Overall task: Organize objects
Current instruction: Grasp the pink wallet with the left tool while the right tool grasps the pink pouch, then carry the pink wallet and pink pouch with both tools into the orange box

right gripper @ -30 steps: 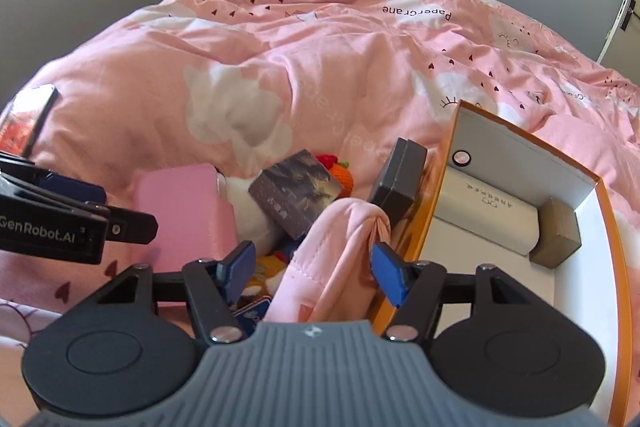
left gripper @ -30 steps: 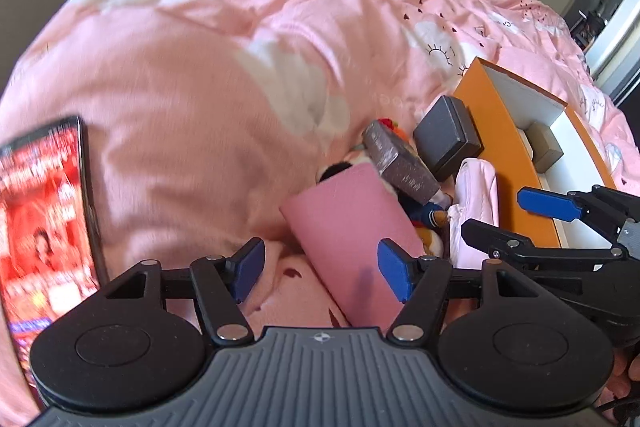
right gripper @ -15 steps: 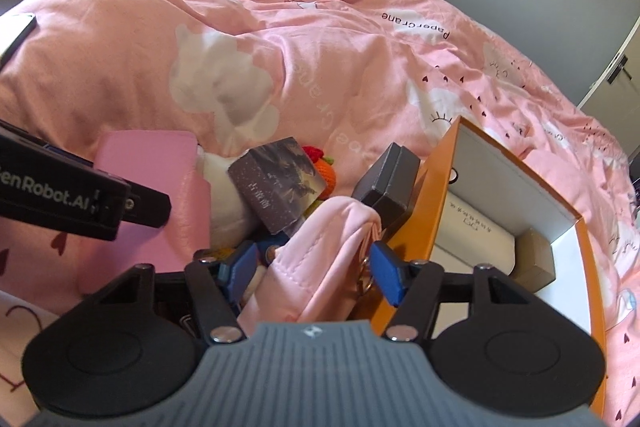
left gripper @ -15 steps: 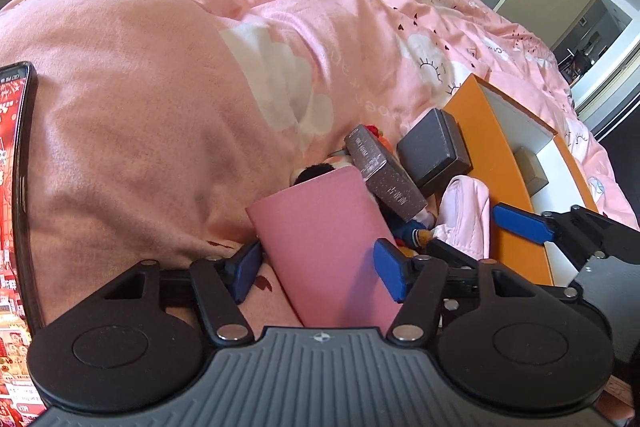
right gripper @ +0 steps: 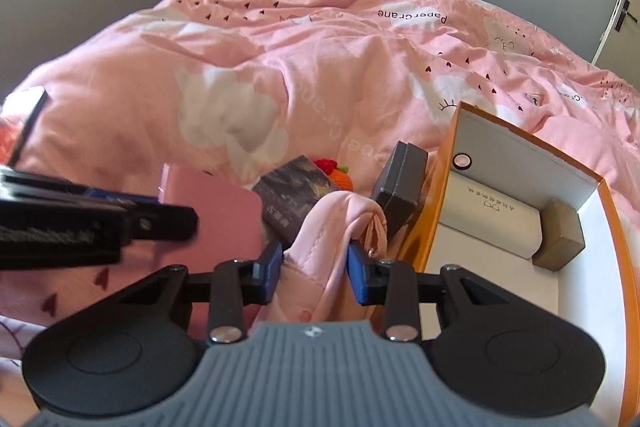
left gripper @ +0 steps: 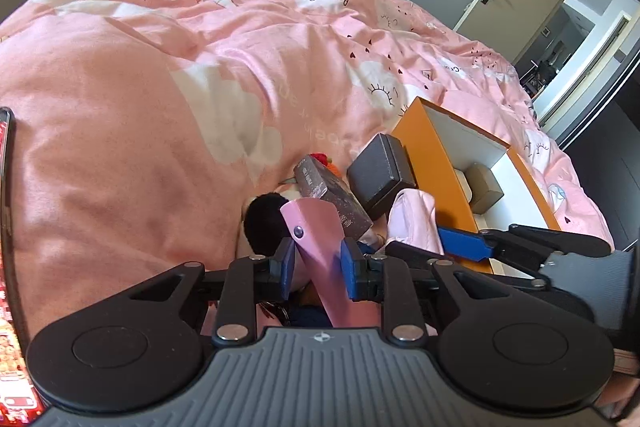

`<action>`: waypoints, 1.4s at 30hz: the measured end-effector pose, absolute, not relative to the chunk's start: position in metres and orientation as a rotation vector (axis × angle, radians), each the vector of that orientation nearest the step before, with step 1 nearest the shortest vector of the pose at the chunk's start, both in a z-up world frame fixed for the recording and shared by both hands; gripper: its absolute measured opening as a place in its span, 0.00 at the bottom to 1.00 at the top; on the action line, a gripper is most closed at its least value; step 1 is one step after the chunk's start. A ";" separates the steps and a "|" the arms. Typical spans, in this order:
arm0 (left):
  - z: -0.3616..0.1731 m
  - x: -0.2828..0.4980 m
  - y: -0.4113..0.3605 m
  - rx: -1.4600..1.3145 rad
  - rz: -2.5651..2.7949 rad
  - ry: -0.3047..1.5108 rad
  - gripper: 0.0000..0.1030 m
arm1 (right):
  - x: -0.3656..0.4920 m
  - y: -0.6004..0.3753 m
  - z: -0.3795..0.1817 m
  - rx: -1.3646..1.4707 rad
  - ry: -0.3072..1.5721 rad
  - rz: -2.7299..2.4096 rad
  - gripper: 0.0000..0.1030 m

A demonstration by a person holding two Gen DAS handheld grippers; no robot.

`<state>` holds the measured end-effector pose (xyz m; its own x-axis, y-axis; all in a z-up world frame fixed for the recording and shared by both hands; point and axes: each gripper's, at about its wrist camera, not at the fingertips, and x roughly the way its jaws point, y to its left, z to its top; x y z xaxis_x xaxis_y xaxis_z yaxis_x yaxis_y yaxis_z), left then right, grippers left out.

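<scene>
In the left wrist view, a pink wallet (left gripper: 316,227) is pinched edge-on by the left gripper (left gripper: 317,267), whose jaws have just been closing, among clutter beside the orange box (left gripper: 436,163) on the bed.

In the right wrist view, a pale pink cloth (right gripper: 328,227) is squeezed between the closing blue pads (right gripper: 357,277) of the right gripper (right gripper: 316,277), just left of the box.

duvet (right gripper: 320,67) pink, white clouds; box (right gripper: 444,195) orange; wallet (left gripper: 316,227) pink

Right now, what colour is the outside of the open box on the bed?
Orange outside, white inside; the box shows best in the left wrist view.
</scene>
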<state>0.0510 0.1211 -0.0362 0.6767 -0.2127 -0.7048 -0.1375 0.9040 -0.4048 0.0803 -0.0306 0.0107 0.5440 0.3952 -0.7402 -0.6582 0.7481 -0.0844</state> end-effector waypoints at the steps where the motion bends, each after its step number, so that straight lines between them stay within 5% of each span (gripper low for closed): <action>1: -0.039 0.053 0.122 -0.467 -0.042 0.838 0.27 | 0.080 -0.031 0.012 -0.366 0.774 0.650 0.36; 15: -0.066 0.067 0.124 -0.593 -0.060 0.896 0.32 | 0.087 -0.035 0.002 -0.314 0.814 0.663 0.34; 23: -0.027 0.053 0.111 -0.501 -0.085 0.826 0.20 | 0.081 -0.054 0.029 -0.232 0.755 0.694 0.31; 35: 0.064 0.077 0.076 -0.355 -0.200 0.697 0.19 | 0.091 -0.126 0.106 0.009 0.620 0.711 0.31; 42: 0.065 0.127 0.023 -0.308 -0.313 0.756 0.19 | 0.136 -0.182 0.107 0.041 0.676 0.601 0.31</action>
